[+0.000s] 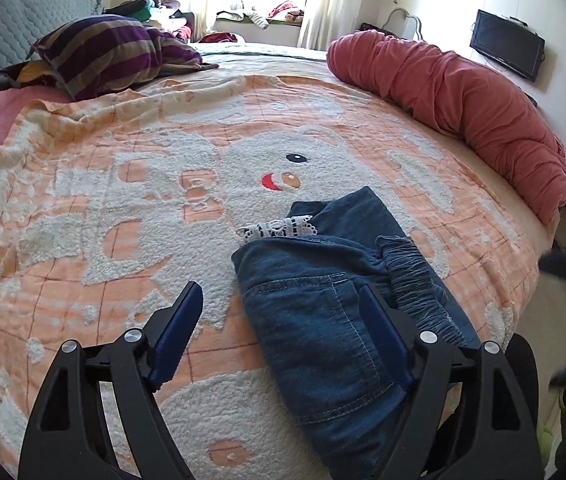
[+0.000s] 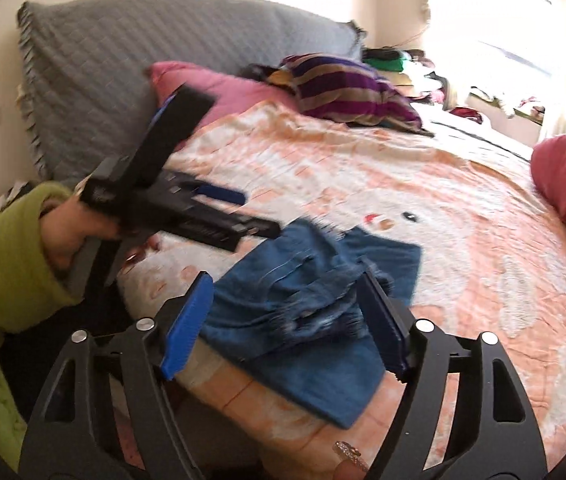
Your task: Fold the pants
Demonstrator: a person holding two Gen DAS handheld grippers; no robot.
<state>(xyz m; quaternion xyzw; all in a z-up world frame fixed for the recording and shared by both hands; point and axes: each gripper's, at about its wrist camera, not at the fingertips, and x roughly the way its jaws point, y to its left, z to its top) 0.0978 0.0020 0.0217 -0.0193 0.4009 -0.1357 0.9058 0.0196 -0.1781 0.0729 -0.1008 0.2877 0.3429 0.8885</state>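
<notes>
Nearest my left camera stood the left gripper (image 1: 283, 336), its blue fingers (image 1: 177, 332) spread wide and clamped on nothing; the right-hand finger hung over the folded jeans (image 1: 323, 320) without pressing on them. The jeans lay folded on the orange-and-white blanket (image 1: 123, 208), running from 6 o'clock up toward the middle of that view, a strip of white lace (image 1: 279, 228) poking out at their far end. At 2 o'clock lay a rolled red quilt (image 1: 463, 96), at 10 o'clock a striped pillow (image 1: 115, 52).

In my right camera the right gripper (image 2: 283, 324) was likewise released, the jeans (image 2: 315, 312) lying beneath and between its fingers (image 2: 187, 324), though motion blur smeared the cloth. At 9 o'clock a hand (image 2: 67, 232) in a green sleeve (image 2: 3, 264) held the left gripper (image 2: 211, 156), with a grey cushion (image 2: 123, 64) at 11 o'clock.
</notes>
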